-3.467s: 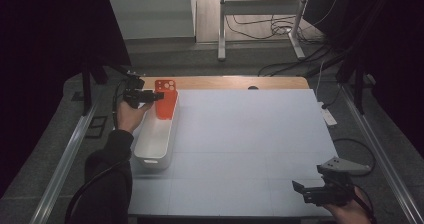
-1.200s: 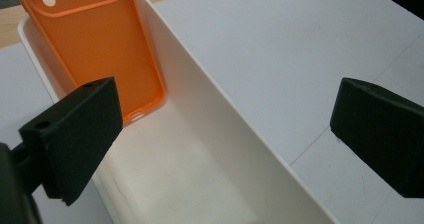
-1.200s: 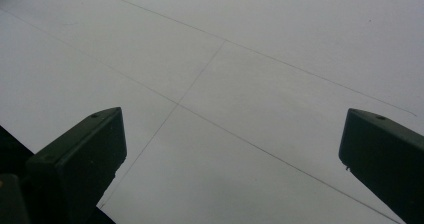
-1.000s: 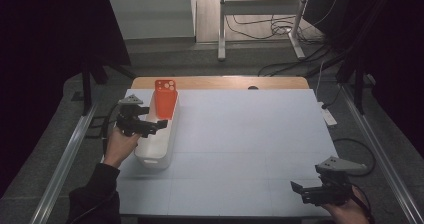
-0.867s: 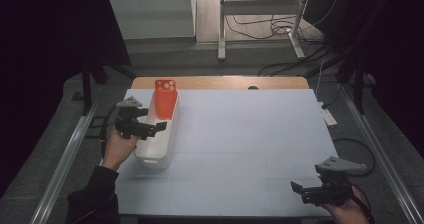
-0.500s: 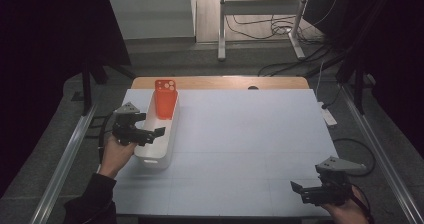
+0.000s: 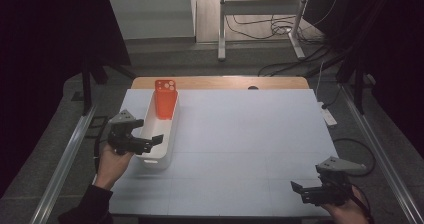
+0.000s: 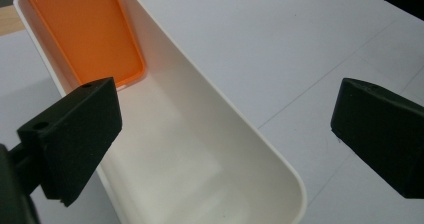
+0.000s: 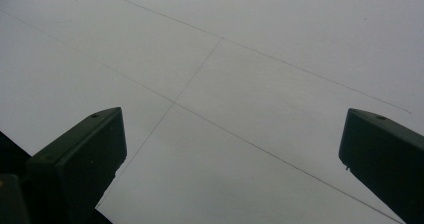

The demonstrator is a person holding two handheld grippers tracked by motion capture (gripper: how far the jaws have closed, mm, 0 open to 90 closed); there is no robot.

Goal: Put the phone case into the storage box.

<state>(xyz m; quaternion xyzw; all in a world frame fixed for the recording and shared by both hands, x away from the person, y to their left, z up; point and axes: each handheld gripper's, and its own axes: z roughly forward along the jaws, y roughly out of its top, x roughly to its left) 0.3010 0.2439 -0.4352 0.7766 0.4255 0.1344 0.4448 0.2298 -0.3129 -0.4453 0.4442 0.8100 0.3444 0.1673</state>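
Note:
An orange phone case (image 7: 166, 98) leans upright against the far end of a long white bin (image 7: 161, 151) at the table's left side; the left gripper view has the orange case (image 8: 90, 34) at the far end of the white bin (image 8: 210, 154). My left gripper (image 7: 150, 141) hovers over the bin's near end, open and holding nothing. Its jaws stand wide apart over the bin's bare floor. At the table's near right corner my right gripper (image 7: 300, 191) is open above the bare white surface (image 9: 225, 84).
The white table top (image 7: 250, 139) has a wooden strip (image 7: 225, 82) along its far edge. Metal rails (image 7: 65, 159) run along both sides. Cables and a stand's legs (image 7: 260, 29) lie on the floor beyond the table.
My left gripper has drawn back from the orange case toward the bin's near end, open; the case stays leaning in the bin. The right gripper has not moved.

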